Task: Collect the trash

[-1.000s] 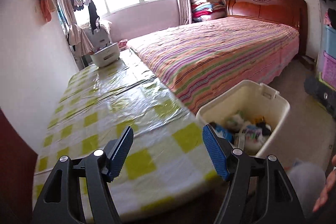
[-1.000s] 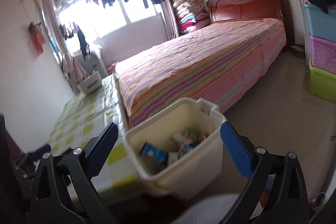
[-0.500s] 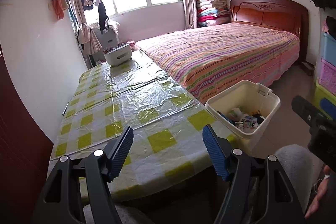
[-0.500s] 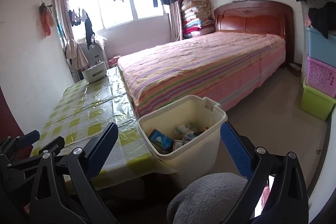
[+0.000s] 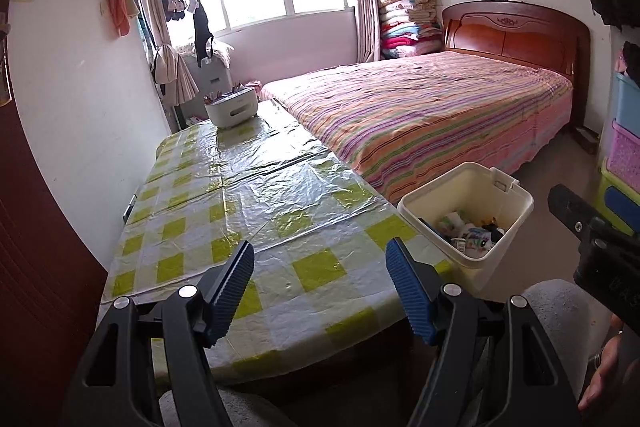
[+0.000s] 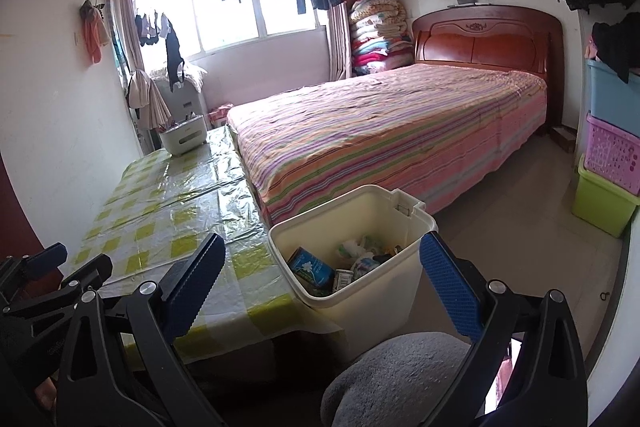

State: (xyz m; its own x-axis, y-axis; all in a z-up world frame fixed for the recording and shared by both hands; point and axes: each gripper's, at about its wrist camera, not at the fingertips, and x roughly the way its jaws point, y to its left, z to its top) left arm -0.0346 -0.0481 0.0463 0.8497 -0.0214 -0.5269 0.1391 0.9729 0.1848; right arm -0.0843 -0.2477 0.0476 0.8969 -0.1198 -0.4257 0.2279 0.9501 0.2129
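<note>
We hold the left gripper [image 5: 320, 279] above the near end of the bench [image 5: 248, 195], its blue pads spread wide with nothing between them. Our right gripper [image 6: 320, 267] hangs over the cream bin [image 6: 408, 223], jaws likewise spread and empty.

The bin stands on the floor, just beside the bench's near right corner and close to the foot of the striped bed [image 6: 384, 119]. The trash [image 6: 340, 263] lies in the bottom of the bin: a dark green packet with a white flower, crumpled wrappers and a small carton, piled together.

The bench wears a yellow-and-white checked cloth under clear plastic. At its far end sits a white holder [image 5: 232, 109] with pens or similar sticks in it. A grey-clad knee [image 6: 400, 371] shows below our right gripper.
</note>
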